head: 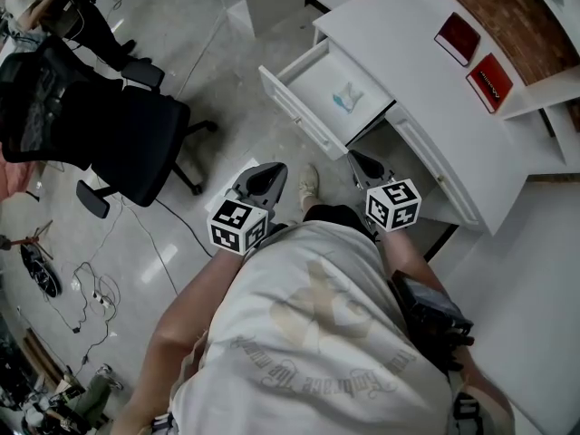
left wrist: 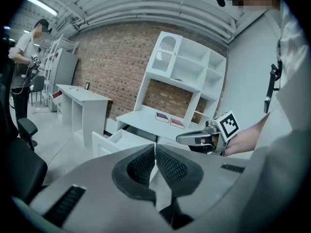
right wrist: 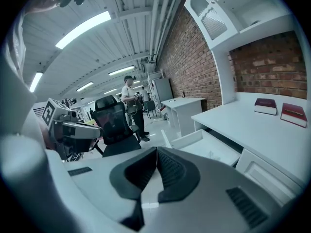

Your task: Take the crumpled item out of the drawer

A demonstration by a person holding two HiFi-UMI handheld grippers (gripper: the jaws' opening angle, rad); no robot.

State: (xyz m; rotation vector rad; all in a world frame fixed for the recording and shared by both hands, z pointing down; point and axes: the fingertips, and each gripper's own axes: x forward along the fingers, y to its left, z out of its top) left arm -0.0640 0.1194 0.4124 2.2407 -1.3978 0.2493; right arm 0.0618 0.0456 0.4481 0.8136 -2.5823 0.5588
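Note:
The white desk's drawer (head: 308, 107) stands pulled open. On its floor lies the crumpled item (head: 347, 99), small and pale with a bluish tint; a speck of it shows in the right gripper view (right wrist: 212, 154). Both grippers hang close to the person's body, short of the drawer and apart from it. The left gripper (head: 272, 172) points at the drawer's front; its jaws (left wrist: 155, 147) meet with nothing between them. My right gripper (head: 361, 159) sits below the drawer's right corner, and its jaws (right wrist: 156, 150) are shut and hold nothing. Each gripper shows in the other's view: the right gripper (left wrist: 199, 139), the left gripper (right wrist: 73, 129).
Two red books (head: 458, 37) (head: 489, 82) lie on the white desk (head: 399, 43). A black office chair (head: 127, 139) stands left of the drawer. Cables trail over the floor at the lower left (head: 86, 293). A person (right wrist: 130, 101) stands further back by another white desk (right wrist: 182, 106).

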